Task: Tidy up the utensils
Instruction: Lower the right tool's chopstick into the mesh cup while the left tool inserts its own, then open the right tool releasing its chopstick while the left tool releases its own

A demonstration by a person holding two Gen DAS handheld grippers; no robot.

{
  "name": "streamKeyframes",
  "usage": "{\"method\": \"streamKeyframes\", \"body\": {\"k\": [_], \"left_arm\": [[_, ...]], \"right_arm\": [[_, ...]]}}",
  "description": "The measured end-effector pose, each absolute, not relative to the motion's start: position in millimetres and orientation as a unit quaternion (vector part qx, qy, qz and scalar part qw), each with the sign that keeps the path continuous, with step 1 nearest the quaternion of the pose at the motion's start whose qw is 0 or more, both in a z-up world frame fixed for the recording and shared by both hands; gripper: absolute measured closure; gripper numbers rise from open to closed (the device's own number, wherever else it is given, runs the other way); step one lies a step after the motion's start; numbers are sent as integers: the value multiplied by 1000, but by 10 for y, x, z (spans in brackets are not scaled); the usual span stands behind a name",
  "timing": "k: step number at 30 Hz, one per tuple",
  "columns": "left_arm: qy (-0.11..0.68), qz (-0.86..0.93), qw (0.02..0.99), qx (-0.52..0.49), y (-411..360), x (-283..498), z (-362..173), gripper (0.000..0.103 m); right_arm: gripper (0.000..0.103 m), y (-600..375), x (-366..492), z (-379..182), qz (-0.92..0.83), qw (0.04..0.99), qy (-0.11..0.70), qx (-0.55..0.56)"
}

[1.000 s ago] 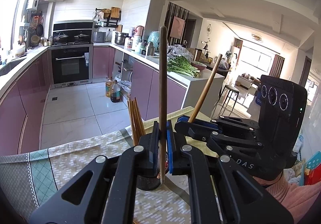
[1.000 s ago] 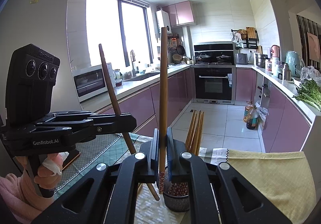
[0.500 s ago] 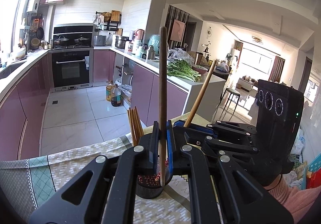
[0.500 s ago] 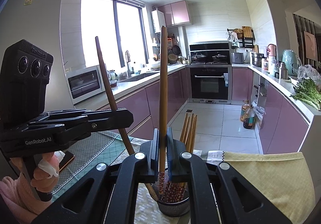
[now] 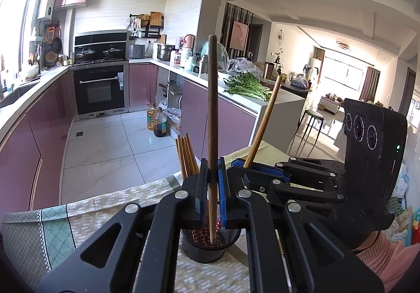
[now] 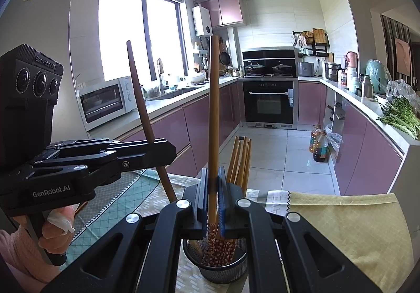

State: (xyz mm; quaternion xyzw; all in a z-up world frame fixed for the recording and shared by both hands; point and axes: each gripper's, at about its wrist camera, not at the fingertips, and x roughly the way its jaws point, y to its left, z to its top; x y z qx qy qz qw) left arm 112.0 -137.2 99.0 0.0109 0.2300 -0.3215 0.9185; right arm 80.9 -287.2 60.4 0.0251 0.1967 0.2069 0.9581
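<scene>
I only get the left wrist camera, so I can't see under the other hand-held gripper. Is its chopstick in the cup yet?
Observer: Yes. The right hand-held gripper is shut on its chopstick, and the lower end reaches down into the mesh cup.
Operator: Who holds my side?
Observer: A hand with something white around one finger.
Operator: Anything by the window?
Observer: A white microwave on the counter.

A home kitchen: pink cabinets, built-in oven, microwave, sink tap.
</scene>
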Motion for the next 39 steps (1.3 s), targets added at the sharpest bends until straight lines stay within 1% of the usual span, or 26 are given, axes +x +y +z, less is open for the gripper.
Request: {"method": "streamKeyframes", "body": {"k": [39], "left_arm": [[316,-317,893,51,-1537,1434,643,95]], "right_arm": [[97,-2824,1153,200,198,939,280,28]]}}
